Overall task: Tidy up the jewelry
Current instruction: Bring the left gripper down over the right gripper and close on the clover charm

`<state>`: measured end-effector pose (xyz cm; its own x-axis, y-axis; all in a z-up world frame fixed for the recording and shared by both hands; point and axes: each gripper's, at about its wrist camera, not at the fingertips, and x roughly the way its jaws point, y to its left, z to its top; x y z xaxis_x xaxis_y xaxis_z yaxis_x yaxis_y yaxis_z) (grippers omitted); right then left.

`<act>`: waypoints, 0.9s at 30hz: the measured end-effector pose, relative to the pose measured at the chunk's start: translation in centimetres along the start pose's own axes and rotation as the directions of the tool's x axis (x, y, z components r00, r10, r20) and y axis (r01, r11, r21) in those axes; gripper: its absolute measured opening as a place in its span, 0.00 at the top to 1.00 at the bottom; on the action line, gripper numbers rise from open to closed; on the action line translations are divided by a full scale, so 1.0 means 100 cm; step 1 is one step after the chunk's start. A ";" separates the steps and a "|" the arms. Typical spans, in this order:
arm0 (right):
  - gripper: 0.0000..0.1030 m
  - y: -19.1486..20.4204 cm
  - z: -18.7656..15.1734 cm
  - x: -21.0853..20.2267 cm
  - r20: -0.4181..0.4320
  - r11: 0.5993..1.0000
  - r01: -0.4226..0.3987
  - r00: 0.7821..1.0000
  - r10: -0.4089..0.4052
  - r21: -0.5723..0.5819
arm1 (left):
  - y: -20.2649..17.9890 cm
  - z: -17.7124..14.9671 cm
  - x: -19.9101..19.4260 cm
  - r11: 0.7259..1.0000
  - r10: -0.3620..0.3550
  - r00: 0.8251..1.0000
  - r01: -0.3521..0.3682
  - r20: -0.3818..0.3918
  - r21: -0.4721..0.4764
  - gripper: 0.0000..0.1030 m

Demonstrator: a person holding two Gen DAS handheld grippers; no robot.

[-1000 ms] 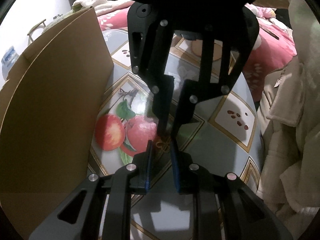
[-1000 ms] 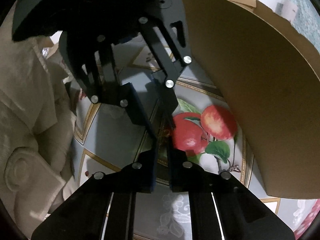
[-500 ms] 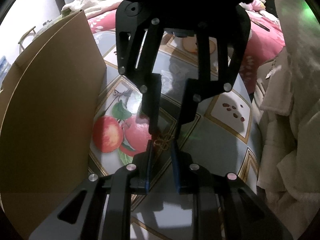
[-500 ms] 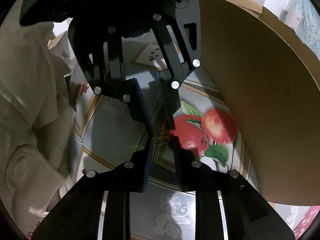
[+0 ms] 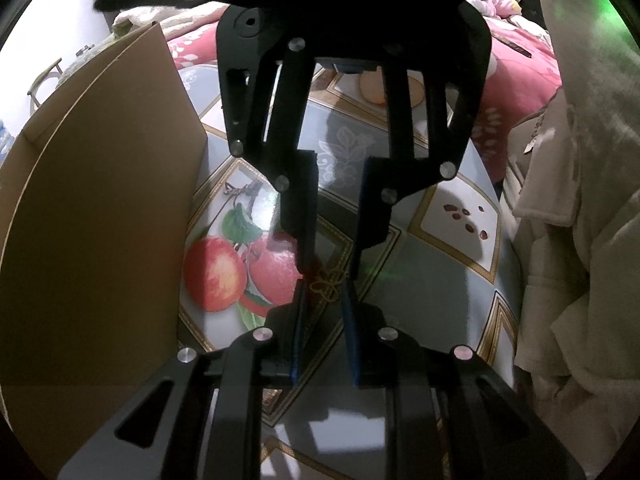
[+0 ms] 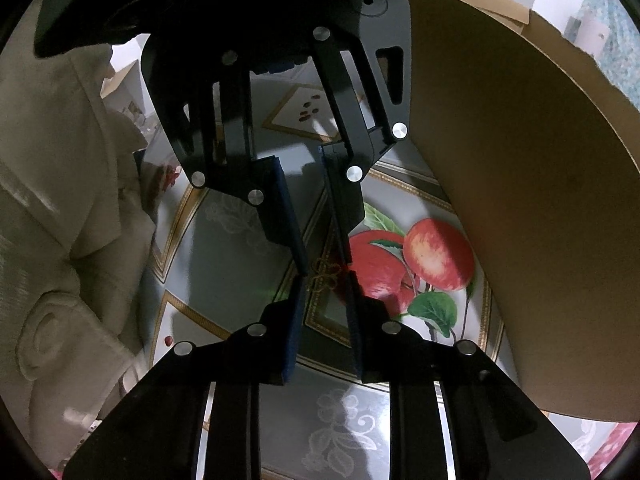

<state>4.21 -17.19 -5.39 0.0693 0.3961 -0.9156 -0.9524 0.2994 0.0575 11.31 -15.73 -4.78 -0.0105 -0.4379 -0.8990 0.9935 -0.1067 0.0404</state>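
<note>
Jewelry in view is one thin gold chain (image 5: 329, 287), bunched into a small knotty tangle. It lies on the desk's printed cloth (image 5: 420, 288), right between the jaws of both grippers. Its longer side runs crosswise to the fingers, from one pad toward the other. No end or clasp can be made out.

Two grippers meet over it, tip to tip from opposite sides. Both are tilted steeply down at the cloth. The left gripper (image 5: 324, 285) has its jaws parted a little, a narrow gap showing between the blue pads. The tangle sits loose in that gap, not pinched. The right gripper (image 6: 326, 280) has just been opening its jaws. They now stand slightly apart with the same tangle between the tips, released rather than clenched.

One brown cardboard box (image 5: 100, 220) stands beside the jaws, with two printed apples (image 6: 436, 254) on the cloth between it and the chain. On the jaws' other side lies cream fabric (image 5: 580, 240), off the desk's edge.
</note>
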 end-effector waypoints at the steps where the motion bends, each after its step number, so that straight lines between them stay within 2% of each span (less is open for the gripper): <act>1: 0.83 -0.003 0.001 -0.001 -0.003 1.000 -0.001 1.000 0.001 -0.003 | 0.000 0.000 0.000 1.000 0.000 1.000 0.000 -0.001 0.001 0.85; 4: 0.87 -0.005 0.002 -0.005 -0.014 1.000 -0.007 1.000 0.007 -0.003 | -0.001 0.002 0.001 1.000 0.001 1.000 -0.001 -0.007 0.000 0.87; 12: 0.88 -0.004 0.003 -0.007 -0.015 1.000 -0.011 1.000 0.011 0.008 | -0.001 0.004 0.002 1.000 -0.002 1.000 0.002 -0.002 -0.017 0.89; 13: 0.94 -0.004 0.002 -0.009 -0.017 1.000 -0.018 1.000 0.018 0.011 | -0.001 0.003 0.002 1.000 -0.003 1.000 0.003 -0.001 -0.018 0.91; 15: 0.95 -0.005 0.000 -0.014 -0.017 1.000 -0.011 1.000 0.011 0.013 | -0.002 0.003 0.002 1.000 -0.002 1.000 0.002 0.002 -0.018 0.95; 19: 1.00 -0.008 -0.001 -0.019 -0.013 1.000 0.007 1.000 -0.007 0.026 | 0.000 0.001 0.001 1.000 0.000 1.000 0.000 0.007 -0.025 0.95; 27: 1.00 -0.013 -0.002 -0.023 -0.005 0.999 0.015 1.000 -0.014 0.039 | -0.004 0.002 0.000 1.000 0.018 1.000 -0.018 0.016 -0.025 0.95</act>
<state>5.22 -18.68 -3.40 0.0815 0.3873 -0.9183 -0.9388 0.3392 0.0597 10.88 -15.85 -4.75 0.0060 -0.4537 -0.8911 0.9960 -0.0769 0.0458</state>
